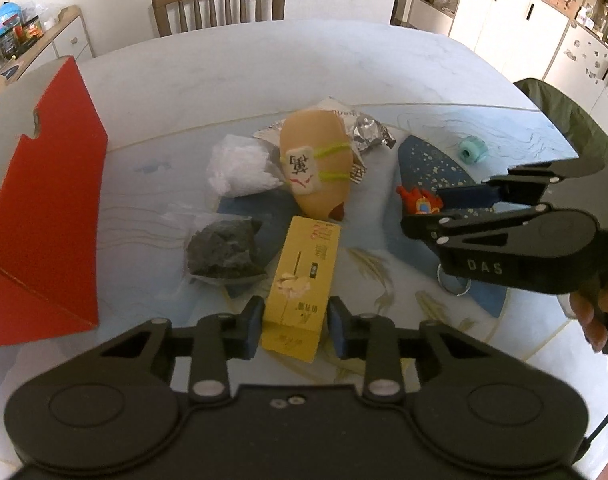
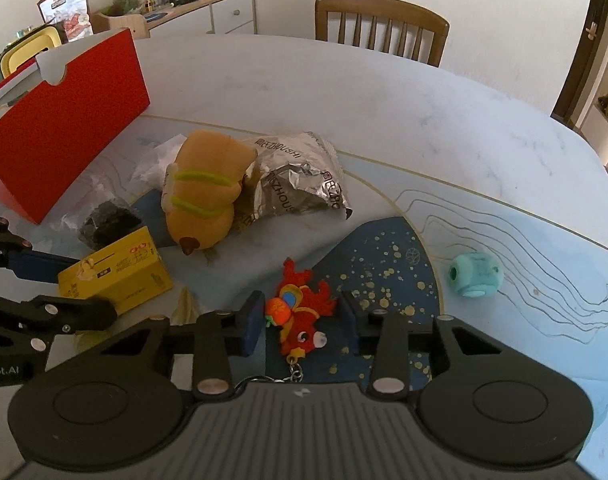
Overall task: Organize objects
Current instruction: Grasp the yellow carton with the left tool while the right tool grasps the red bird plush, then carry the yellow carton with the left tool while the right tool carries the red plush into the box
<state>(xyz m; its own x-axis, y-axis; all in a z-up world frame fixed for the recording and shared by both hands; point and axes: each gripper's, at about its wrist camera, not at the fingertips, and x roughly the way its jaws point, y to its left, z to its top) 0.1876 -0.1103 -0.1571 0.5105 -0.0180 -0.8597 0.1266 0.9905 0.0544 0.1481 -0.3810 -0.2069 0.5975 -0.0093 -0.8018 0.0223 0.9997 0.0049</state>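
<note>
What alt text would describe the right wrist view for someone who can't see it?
The right gripper has its fingers around a red fish keychain toy lying on a blue speckled mat. Left of it, the left gripper closes on a yellow box; a tan plush toy, a foil bag and a red box lie beyond.

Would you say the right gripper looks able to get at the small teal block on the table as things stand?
Probably not right away: the right gripper is closed around the red fish keychain. The small teal block lies apart to its right with nothing around it.
</note>
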